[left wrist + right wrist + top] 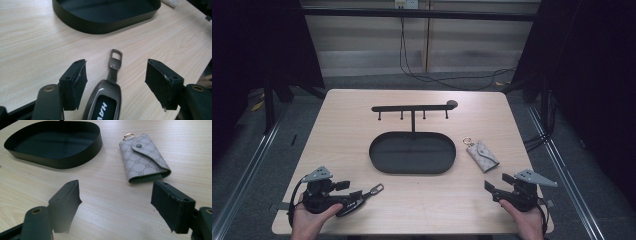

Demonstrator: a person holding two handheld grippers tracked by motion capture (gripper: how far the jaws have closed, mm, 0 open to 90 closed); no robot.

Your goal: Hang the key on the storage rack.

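A dark car key fob (105, 100) with a metal loop strap lies flat on the table. My left gripper (116, 72) is open with a jaw on either side of the fob, and neither pad touches it. From above, the fob (374, 190) points right out of the left gripper (352, 195) near the front left edge. A grey patterned key pouch (143, 157) with a ring lies ahead of my right gripper (115, 192), which is open and holds nothing. The high view puts the pouch (482, 155) beyond the right gripper (498, 183).
A black oval tray (377, 160) sits mid-table, and from its far side rises a bar with several hooks (413, 107). The tray's wall (100, 25) stands ahead of the left gripper, and the same tray (62, 162) lies to the left of the pouch. Bare wood runs between the grippers.
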